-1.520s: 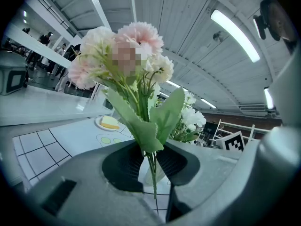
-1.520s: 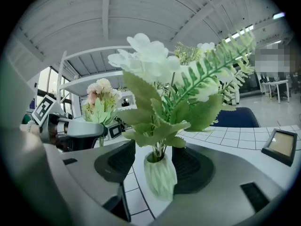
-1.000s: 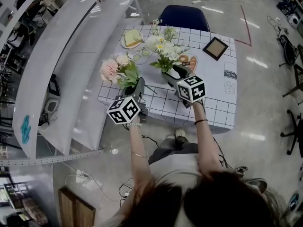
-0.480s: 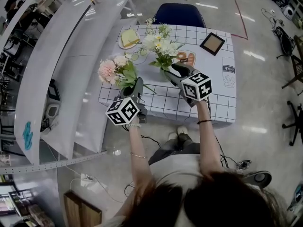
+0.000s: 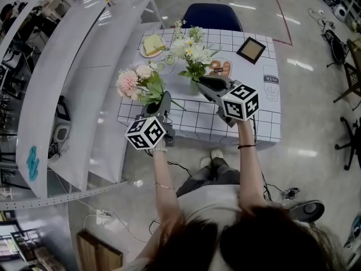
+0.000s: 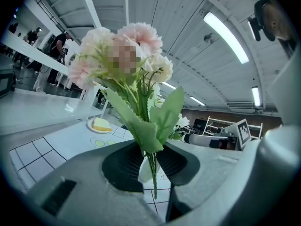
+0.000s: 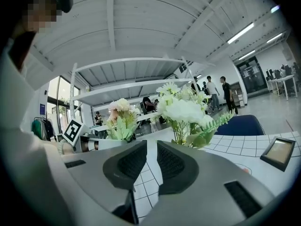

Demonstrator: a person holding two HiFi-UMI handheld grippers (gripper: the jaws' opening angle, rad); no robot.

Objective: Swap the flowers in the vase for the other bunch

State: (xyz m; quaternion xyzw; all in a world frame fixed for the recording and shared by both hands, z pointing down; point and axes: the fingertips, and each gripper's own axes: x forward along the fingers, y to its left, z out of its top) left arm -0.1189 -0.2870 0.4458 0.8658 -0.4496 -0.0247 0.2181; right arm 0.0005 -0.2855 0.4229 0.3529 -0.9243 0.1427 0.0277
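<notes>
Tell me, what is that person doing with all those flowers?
A person holds a gripper in each hand at a checked table. The left gripper grips the pink bunch by its stems. The right gripper sits beside the white bunch; its jaws have just been closing with nothing between them.

A table (image 5: 259, 123) in white grid cloth stood on glossy grey floor (image 5: 316, 95), a blue chair (image 5: 213, 17) behind, long white shelves (image 5: 73, 66) alongside.
</notes>
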